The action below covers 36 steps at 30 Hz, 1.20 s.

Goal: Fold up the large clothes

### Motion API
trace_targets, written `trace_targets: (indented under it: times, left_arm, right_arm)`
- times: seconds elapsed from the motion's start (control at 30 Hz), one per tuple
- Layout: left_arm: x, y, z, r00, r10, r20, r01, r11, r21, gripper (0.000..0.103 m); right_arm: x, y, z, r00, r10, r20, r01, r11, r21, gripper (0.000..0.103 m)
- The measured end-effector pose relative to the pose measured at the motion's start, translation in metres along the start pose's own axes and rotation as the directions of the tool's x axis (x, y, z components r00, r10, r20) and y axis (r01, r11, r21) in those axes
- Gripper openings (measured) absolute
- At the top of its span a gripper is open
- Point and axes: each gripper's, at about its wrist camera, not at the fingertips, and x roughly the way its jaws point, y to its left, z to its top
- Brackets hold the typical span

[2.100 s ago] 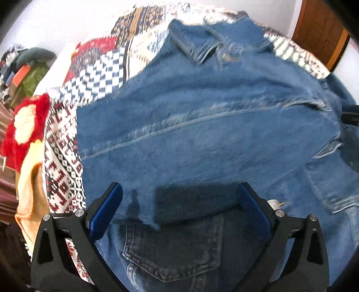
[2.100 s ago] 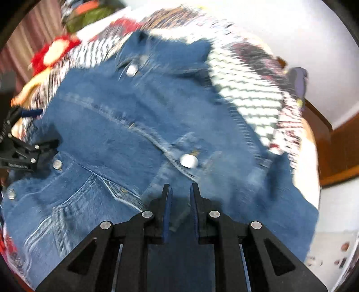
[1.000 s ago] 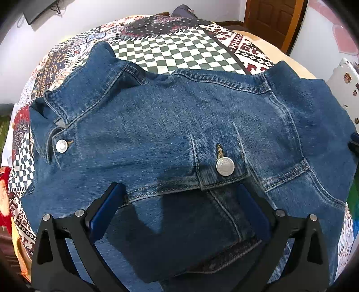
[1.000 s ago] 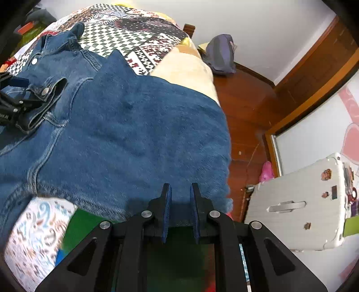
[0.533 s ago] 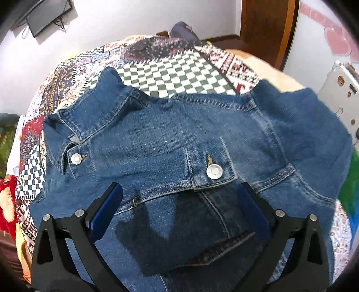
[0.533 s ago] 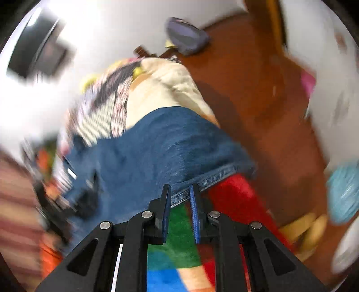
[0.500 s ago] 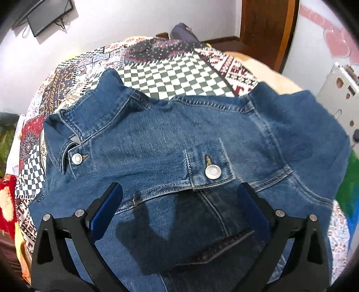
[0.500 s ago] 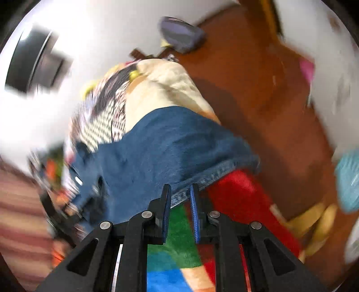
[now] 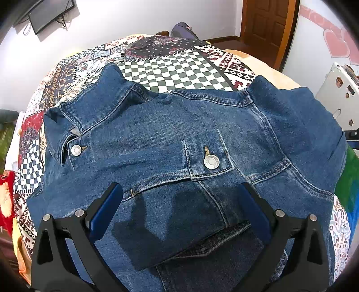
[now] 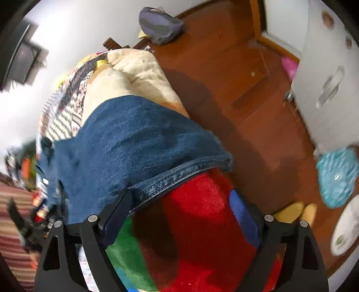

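The left gripper (image 9: 179, 210) hovers with fingers spread wide over a denim jacket (image 9: 170, 139) lying front-up on a patchwork quilt (image 9: 179, 67). Only the right wrist view shows the right gripper (image 10: 179, 210), also released, over a red and green blanket (image 10: 202, 235) beside the jacket's hem, with wooden floor (image 10: 235, 67) beyond.

home bedroom | patchwork bedspread (image 9: 179, 69) | wooden door (image 9: 267, 20) | suitcase (image 10: 325, 74)

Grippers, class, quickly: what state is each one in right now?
Left gripper: open, holding nothing, above the blue denim jacket.
Right gripper: open, holding nothing, beside the jacket's hem.
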Motion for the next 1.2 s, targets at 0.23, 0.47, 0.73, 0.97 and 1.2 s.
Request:
trace_targets:
  times: [0.23,0.47,0.73,0.97,1.2]
  left_arm:
    - [-0.002,0.002,-0.002,1.0,-0.005,0.003,0.005,1.0,-0.007,0.103]
    - [-0.009,0.007,-0.006,1.0,-0.011,0.018,0.012,0.999,-0.032,0.103]
    - [-0.024,0.018,-0.009,0.999,-0.007,0.052,0.01,0.998,-0.062,0.103]
    - [-0.049,0.033,-0.018,0.994,-0.002,0.108,0.012,0.995,-0.094,0.103]
    - [-0.089,0.063,-0.031,0.981,0.011,0.193,0.019,0.988,-0.152,0.103]
  right_arm:
    - [0.003,-0.016,0.014,0.958,0.285,0.025,-0.284,0.938,0.198,0.075]
    - [0.029,0.004,0.021,0.957,0.289,-0.001,-0.281,0.932,0.23,0.064]
    - [0.001,0.06,0.019,0.985,0.102,0.143,-0.104,0.994,0.012,0.018]
    - [-0.057,0.147,0.006,0.943,0.103,0.318,-0.016,0.965,-0.262,0.015]
    - [-0.087,0.246,-0.01,0.912,0.245,0.331,-0.078,0.892,-0.445,0.011]
